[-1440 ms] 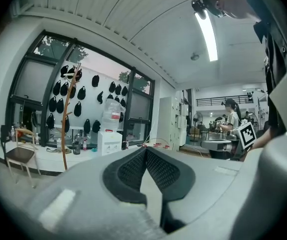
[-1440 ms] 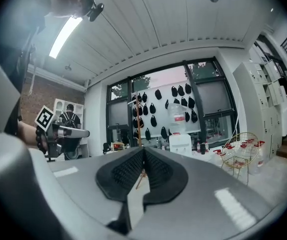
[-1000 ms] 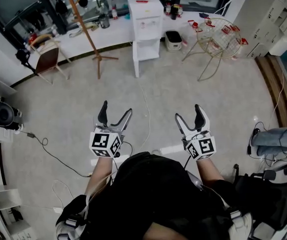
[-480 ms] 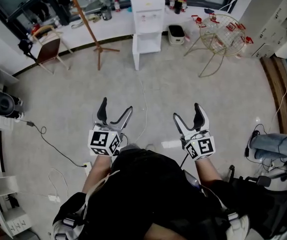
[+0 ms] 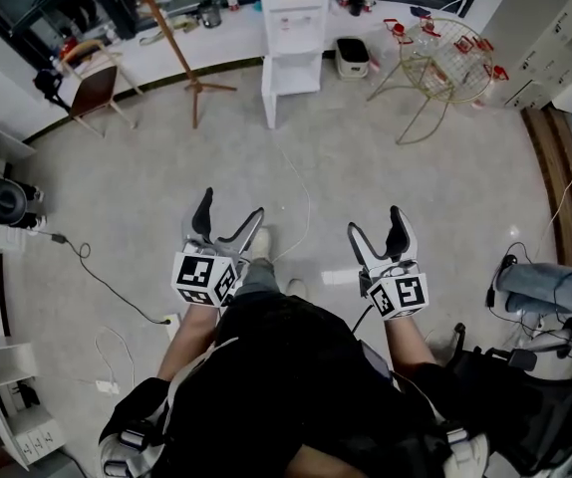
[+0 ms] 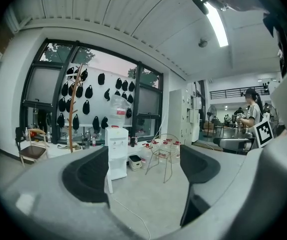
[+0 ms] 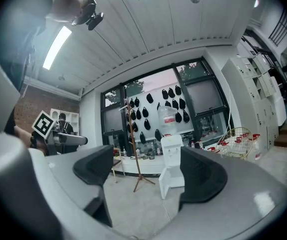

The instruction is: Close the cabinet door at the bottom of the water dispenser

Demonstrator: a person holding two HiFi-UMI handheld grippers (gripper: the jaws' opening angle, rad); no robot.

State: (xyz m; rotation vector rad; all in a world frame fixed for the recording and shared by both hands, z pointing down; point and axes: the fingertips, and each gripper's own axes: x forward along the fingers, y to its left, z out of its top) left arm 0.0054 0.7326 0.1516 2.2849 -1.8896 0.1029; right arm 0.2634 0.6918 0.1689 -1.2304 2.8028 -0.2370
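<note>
left claw [image 5: 231, 205], right claw [image 5: 375, 222] both spread wide, empty; cabinet door [image 5: 267, 103] open, well apart

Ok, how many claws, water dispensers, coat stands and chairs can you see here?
Claws: 2 (left claw, right claw)
Water dispenser: 1
Coat stand: 1
Chair: 1
Total: 5
</note>
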